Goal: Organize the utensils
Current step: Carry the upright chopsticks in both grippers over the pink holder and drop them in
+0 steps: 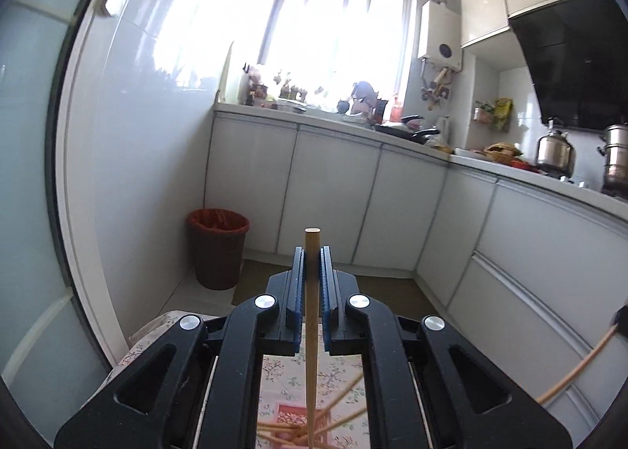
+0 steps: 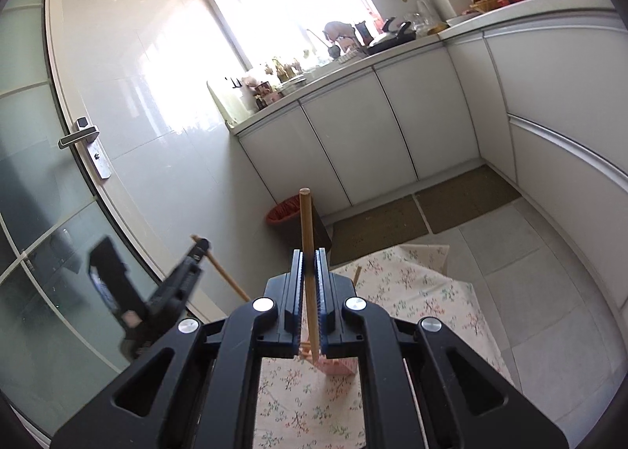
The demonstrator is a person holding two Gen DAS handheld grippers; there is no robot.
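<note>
My left gripper [image 1: 313, 252] has its fingers [image 1: 299, 284] closed narrow on a wooden chopstick [image 1: 312, 315], which stands upright between the blue pads with its blunt end poking up above the fingertips. Below it, through the gap in the gripper frame, I see a spread of other chopsticks [image 1: 333, 415] lying crossed over a pink holder [image 1: 286, 415] on the table [image 1: 345, 378] with a flowered cloth; I cannot tell whether they sit inside it or just across it. At the far right edge of the left wrist view a second stick [image 1: 577, 366] slants up toward a dark shape.

My right gripper [image 2: 309, 256] also has its fingers [image 2: 297, 284] pinched on a chopstick [image 2: 306, 249], this one tilted slightly to the left, its top end clear of the fingertips and its lower end running down toward the pink holder [image 2: 337, 366] on the flowered table [image 2: 412, 292]. In the right wrist view the left gripper [image 2: 198, 247] shows blurred off to the left, with its stick [image 2: 227, 276] angled down toward the table. One more stick end [image 2: 356, 274] pokes up just right of the right gripper body.

A red bin [image 1: 217, 245] stands on the floor by the white cabinets [image 1: 333, 190]
</note>
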